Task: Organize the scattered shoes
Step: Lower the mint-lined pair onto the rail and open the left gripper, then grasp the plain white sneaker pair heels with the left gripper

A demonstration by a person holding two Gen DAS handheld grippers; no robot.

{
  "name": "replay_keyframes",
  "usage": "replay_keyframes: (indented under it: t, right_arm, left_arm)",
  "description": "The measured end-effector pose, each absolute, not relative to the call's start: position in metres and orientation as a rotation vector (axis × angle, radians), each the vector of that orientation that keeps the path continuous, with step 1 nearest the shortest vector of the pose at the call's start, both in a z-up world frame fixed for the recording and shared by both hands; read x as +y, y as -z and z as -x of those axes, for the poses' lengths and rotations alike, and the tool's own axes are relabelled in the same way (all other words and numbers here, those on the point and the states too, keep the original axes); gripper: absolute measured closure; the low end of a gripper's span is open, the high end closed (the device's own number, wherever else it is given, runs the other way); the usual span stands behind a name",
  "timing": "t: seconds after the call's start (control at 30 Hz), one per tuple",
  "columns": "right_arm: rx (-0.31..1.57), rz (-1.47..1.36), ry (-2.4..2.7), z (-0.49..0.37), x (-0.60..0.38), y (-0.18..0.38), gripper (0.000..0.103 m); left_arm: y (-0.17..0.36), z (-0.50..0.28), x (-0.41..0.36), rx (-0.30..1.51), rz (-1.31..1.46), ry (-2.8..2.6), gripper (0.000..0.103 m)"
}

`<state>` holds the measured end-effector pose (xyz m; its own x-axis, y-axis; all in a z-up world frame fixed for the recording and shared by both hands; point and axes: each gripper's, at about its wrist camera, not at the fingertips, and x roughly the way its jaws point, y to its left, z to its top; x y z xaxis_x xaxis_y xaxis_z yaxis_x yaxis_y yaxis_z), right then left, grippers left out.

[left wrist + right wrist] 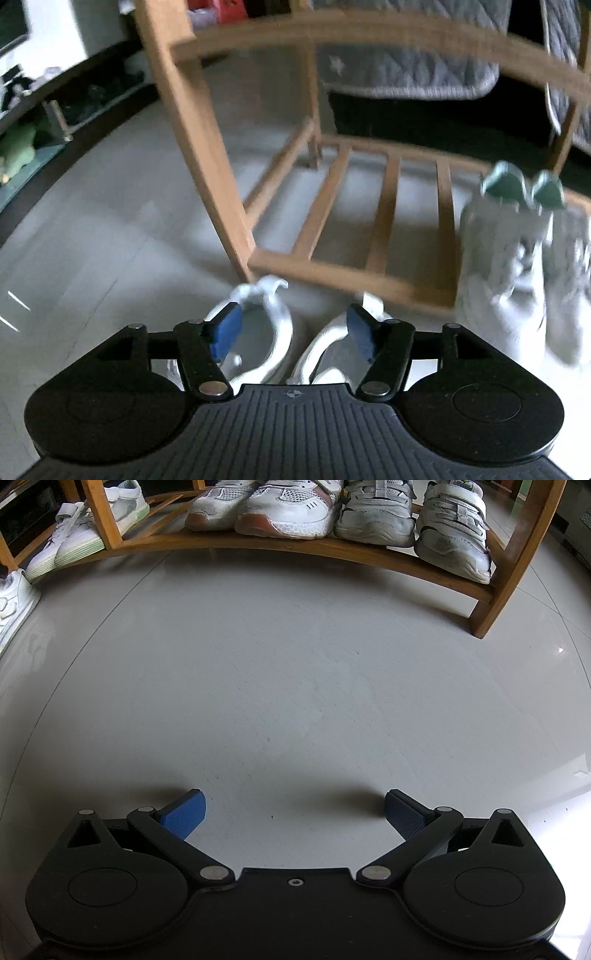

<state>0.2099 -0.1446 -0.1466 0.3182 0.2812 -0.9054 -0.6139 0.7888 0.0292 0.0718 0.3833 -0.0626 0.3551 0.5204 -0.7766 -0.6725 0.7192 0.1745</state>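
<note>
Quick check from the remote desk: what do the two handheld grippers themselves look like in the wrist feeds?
Both match: the left gripper and right gripper have matte black bodies with two round side lobes, black link arms on silver pivot pins, and blue textured pads. The left body's top is ribbed, with a small crosshair mark. No cables, hands or sleeves show.

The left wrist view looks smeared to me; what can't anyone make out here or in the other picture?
- Left wrist view: white shoes under the left hand-held gripper are blurred and partly covered by it; contact unclear.
- Left wrist view: green-heeled pair smeared, cut by the right edge.
- Right wrist view: white shoe cut by the left edge; rack top out of frame.
</note>
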Motion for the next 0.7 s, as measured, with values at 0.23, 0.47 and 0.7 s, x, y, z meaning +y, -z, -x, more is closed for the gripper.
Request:
replay_keyframes:
  t: [0.23,0.47,0.7]
  right_arm:
    - [1.101,0.351,-0.605,-0.211,-0.144,0.146,0.0]
    - [1.1,0.351,-0.605,-0.21,-0.142,0.147,0.0]
    - [1.095,0.349,-0.605,-0.21,-0.14,0.147,0.0]
  left_arm:
    - [0.065,-0.074,0.389,1.057,0.135,-0.67,0.03]
    - [0.082,-0.076,0.398,1.14,0.164,-0.644,0.032]
    - [0.098,-0.093,0.406,1.208,0.193,-0.604,0.057]
